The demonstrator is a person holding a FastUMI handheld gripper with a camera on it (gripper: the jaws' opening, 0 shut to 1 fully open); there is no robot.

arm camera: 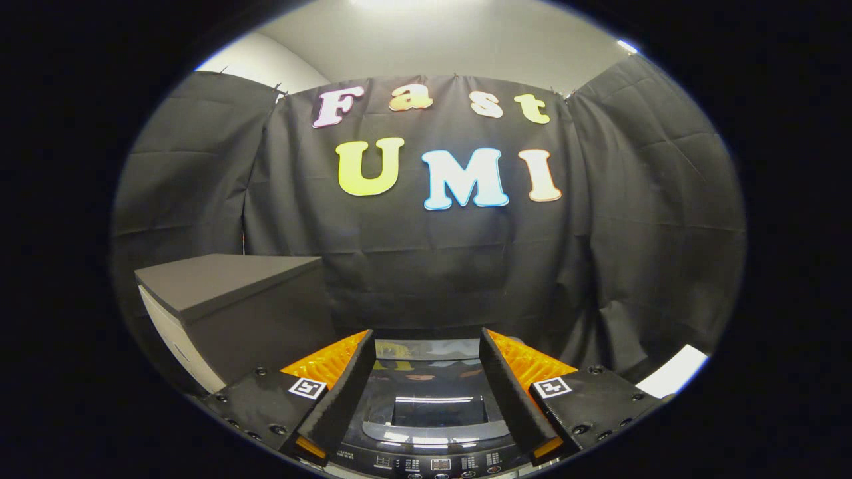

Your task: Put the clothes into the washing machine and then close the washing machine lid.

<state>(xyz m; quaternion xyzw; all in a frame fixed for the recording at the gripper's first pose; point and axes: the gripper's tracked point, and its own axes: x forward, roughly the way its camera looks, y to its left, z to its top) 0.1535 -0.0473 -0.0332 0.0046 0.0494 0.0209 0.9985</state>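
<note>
The washing machine [426, 426] lies below and between my fingers, seen from above. Its dark glossy lid [436, 392] is down flat over the tub, with a window in it that reflects the room. A strip of buttons, the control panel [439, 462], runs along the machine's near edge. My gripper [426, 346] is open above the lid, with nothing between its fingers [346, 392]. No clothes are visible.
A cabinet with a dark flat top [226, 283] and a pale side stands to the left of the machine, close beside the left finger. A white surface [672, 372] shows low on the right. The black cloth wall hangs just behind the machine.
</note>
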